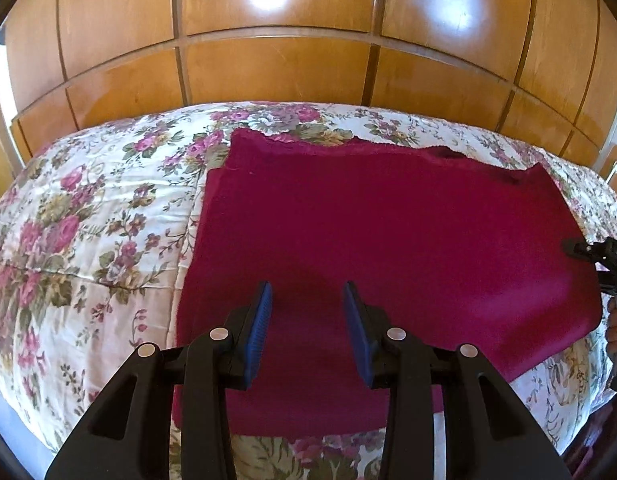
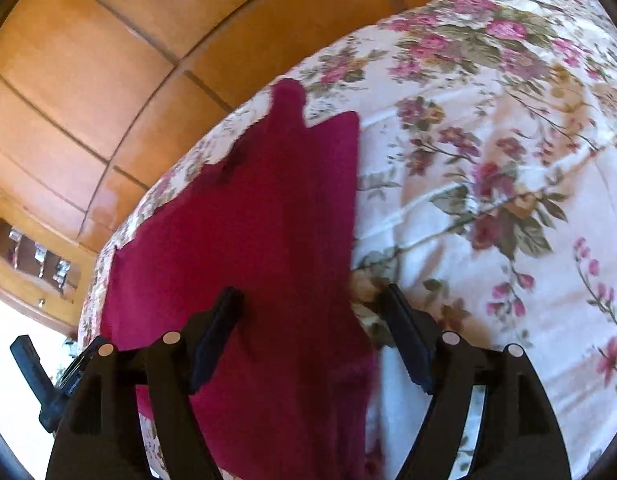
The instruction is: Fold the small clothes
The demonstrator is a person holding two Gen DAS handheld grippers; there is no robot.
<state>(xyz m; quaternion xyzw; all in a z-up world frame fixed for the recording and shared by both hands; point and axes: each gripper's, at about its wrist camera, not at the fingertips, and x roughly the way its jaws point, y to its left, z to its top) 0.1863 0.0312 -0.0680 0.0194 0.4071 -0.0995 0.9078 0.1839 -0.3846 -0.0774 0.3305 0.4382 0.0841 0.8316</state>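
Note:
A dark red knit garment [image 1: 388, 240] lies spread flat on a floral bedspread [image 1: 88, 220]. My left gripper [image 1: 307, 296] is open and empty, its blue pads over the garment's near part. My right gripper [image 2: 312, 300] is open and empty, its jaws straddling the garment's [image 2: 248, 240] right edge near the front of the bed. In the left wrist view the right gripper [image 1: 600, 256] shows at the garment's far right side.
A wooden panelled wardrobe [image 1: 288, 40] stands behind the bed. The floral bedspread [image 2: 488, 180] stretches wide to the right of the garment. A wooden nightstand with small shiny objects [image 2: 36, 260] stands at the left in the right wrist view.

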